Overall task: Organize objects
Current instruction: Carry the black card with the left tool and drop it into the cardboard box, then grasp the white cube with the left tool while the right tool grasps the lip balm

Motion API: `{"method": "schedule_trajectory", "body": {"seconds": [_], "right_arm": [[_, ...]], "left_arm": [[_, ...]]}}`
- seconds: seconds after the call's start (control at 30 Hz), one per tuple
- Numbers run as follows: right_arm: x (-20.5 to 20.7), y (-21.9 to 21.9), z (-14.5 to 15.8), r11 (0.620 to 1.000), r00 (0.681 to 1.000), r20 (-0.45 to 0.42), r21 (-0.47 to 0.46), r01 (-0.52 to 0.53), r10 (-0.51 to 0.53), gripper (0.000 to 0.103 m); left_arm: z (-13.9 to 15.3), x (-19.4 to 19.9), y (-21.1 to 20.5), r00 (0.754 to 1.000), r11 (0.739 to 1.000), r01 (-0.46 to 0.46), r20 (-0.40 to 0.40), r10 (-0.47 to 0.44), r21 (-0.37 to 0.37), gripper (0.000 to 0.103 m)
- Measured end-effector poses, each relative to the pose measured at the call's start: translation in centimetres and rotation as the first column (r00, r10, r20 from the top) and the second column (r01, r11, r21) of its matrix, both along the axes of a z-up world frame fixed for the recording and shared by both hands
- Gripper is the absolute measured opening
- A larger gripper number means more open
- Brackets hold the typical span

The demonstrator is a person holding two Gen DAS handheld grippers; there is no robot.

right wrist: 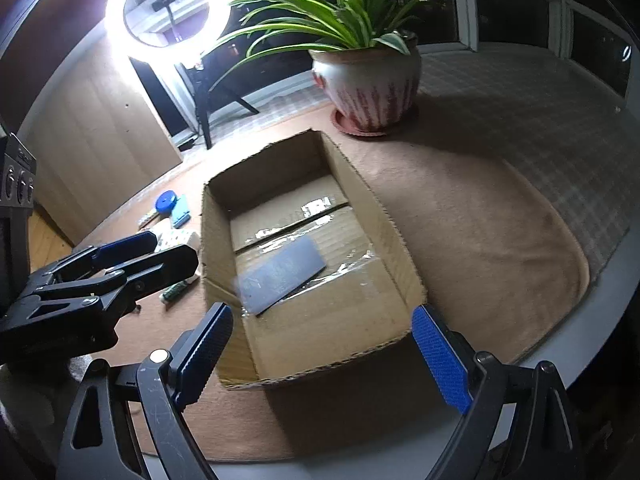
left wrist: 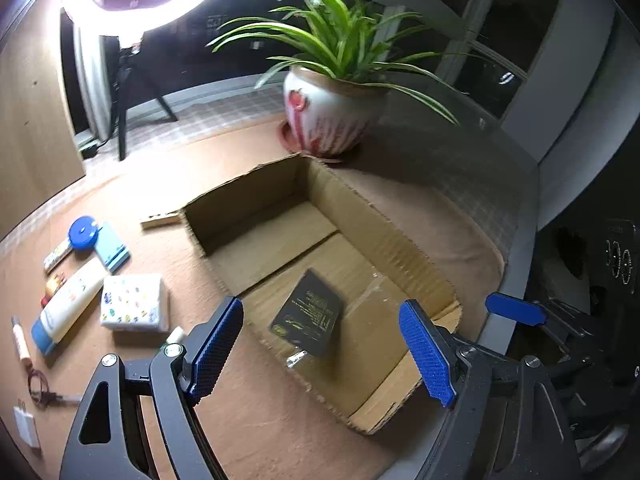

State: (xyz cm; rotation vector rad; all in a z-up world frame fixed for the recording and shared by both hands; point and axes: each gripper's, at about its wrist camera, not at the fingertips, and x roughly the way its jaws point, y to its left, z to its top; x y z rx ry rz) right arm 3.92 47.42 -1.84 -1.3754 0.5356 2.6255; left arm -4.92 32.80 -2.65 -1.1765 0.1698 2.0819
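Left wrist view shows the clutter on the left part of the worktop point(left wrist: 132, 200) in detail: a blue round tape measure point(left wrist: 83, 233), a light-blue card holder point(left wrist: 113, 251), a white tube point(left wrist: 68, 304) w/ blue cap, a white patterned pack point(left wrist: 135, 303), a pink-tipped stick point(left wrist: 20, 342), a red cord point(left wrist: 37, 385) and a white plug point(left wrist: 27, 427). In the right wrist view most of that is tiny or hidden behind the left tool point(right wrist: 158, 251); only the tape measure point(right wrist: 166, 201), card holder point(right wrist: 181, 211) and pack point(right wrist: 178, 237) can be made out, plus a small green item point(right wrist: 176, 291) just beside the box.

Right wrist view shows shiny tape strips across the box floor, barely noticeable from the left.

Cardboard box point(left wrist: 372, 216), open-topped, sits mid-worktop; behind it a potted plant point(left wrist: 332, 116) on a saucer. Inside the box point(right wrist: 400, 276): one dark flat card point(left wrist: 308, 314) w/ gold print, blurred and tilted in the left view; in the right view the card point(right wrist: 282, 272) looks grey, lying near the box's left wall.

Left tool point(left wrist: 320, 344): jaws spread wide, nothing between them, over the box's near edge. Right tool point(right wrist: 320, 356): also released, jaws apart, empty, at the box's near end. Ring light point(right wrist: 168, 10) glows behind.
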Motion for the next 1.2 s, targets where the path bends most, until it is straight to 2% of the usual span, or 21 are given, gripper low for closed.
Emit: {"method": "schedule_trajectory", "body": {"seconds": [0.2,0.43,0.87,1.03,1.2], "right_arm": [[-0.8,-2.3,0.2,0.999,0.999,-0.01,-0.001,-0.046,0.046,0.089],[-2.1,-6.2,0.5,0.991,0.991,-0.01,0.01,-0.132,0.132,0.089],[-4.7,-13.2,0.1,0.967,0.967,0.016,0.021,-0.253,0.253,0.089],[-6.0,-15.3,-0.8,0.963,0.962,0.046,0.019,-0.27,0.269,0.089],[-7.9,-16.5,-2.8,0.968,0.963,0.098,-0.004,-0.25,0.249,0.089]], "left_arm": [[0.2,-0.2,-3.4,0.998,0.998,-0.061,0.008,0.061,0.004,0.083],[0.1,-0.8,-9.8,0.984,0.984,-0.179,0.024,0.179,-0.002,0.083],[-2.6,-1.8,-24.7,0.91,0.913,-0.405,0.082,0.407,-0.044,0.083],[-4.0,-1.1,-27.9,0.895,0.901,-0.427,0.106,0.433,-0.077,0.083],[-5.9,0.6,-28.5,0.898,0.91,-0.402,0.154,0.413,-0.099,0.083]]}}
